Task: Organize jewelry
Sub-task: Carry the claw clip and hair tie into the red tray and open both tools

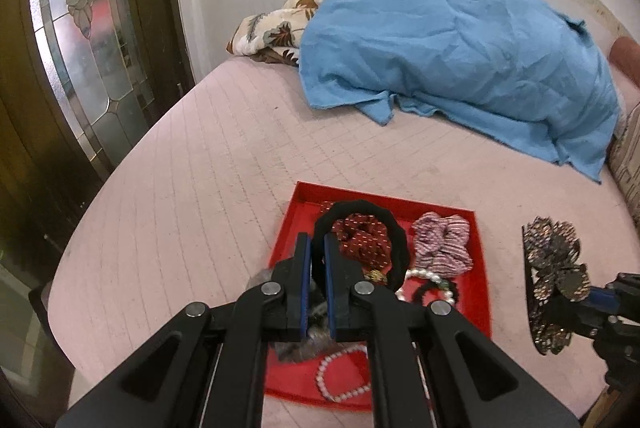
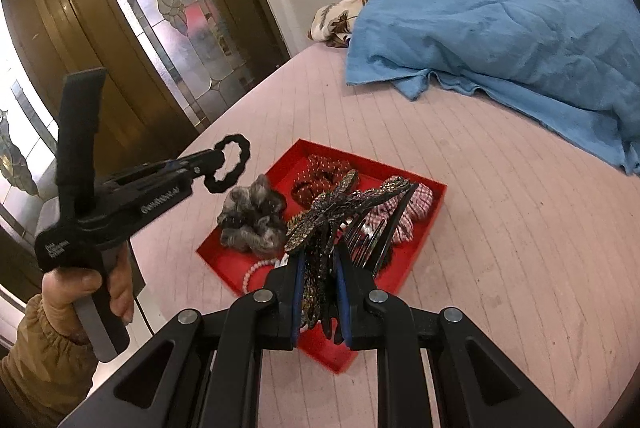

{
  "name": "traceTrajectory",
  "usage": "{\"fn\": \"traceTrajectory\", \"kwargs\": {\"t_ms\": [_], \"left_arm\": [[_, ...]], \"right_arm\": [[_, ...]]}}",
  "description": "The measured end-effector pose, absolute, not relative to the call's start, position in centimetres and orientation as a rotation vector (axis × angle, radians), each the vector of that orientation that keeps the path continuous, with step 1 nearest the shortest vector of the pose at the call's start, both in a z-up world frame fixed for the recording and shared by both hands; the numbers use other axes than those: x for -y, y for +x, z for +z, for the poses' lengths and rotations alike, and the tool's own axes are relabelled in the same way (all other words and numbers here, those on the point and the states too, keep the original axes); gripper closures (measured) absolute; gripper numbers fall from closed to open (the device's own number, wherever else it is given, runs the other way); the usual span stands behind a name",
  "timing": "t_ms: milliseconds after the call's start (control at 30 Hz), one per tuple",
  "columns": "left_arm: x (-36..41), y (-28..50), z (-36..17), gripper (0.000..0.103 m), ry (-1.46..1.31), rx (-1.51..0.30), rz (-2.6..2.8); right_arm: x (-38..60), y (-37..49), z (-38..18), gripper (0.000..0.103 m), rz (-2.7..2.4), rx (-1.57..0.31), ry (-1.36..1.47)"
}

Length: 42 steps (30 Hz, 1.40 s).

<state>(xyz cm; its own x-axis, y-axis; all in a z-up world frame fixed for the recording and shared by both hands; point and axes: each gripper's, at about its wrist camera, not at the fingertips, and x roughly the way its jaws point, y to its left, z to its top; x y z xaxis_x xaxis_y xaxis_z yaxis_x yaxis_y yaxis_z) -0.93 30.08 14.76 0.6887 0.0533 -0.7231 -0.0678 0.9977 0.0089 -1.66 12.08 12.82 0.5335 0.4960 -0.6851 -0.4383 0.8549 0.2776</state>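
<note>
While the red tray (image 2: 416,252) holds scrunchies (image 2: 250,218) and pearls (image 1: 340,376), left gripper (image 1: 316,248) pinches a wavy black hair tie (image 1: 360,211); right gripper (image 2: 320,260) clamps a beaded, probably comb-backed clip (image 2: 320,216).

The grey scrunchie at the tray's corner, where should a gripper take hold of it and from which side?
Pinch the grey scrunchie across one puffy fold on its outer side, coming from above. It lies flat and bunched at the red tray corner, and the ruffles stand up enough for jaws to straddle. The tray wall blocks a low sideways approach. Both grippers are full now, so one must first unload.
</note>
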Motion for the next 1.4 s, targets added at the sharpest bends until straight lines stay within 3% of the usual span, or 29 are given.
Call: {"fn": "traceTrajectory", "kwargs": {"t_ms": [1400], "left_arm": [[-32.7, 9.3, 5.9, 0.097, -0.060, -0.996, 0.084]], "right_arm": [[-14.5, 10.0, 6.7, 0.086, 0.593, -0.948, 0.244]]}}
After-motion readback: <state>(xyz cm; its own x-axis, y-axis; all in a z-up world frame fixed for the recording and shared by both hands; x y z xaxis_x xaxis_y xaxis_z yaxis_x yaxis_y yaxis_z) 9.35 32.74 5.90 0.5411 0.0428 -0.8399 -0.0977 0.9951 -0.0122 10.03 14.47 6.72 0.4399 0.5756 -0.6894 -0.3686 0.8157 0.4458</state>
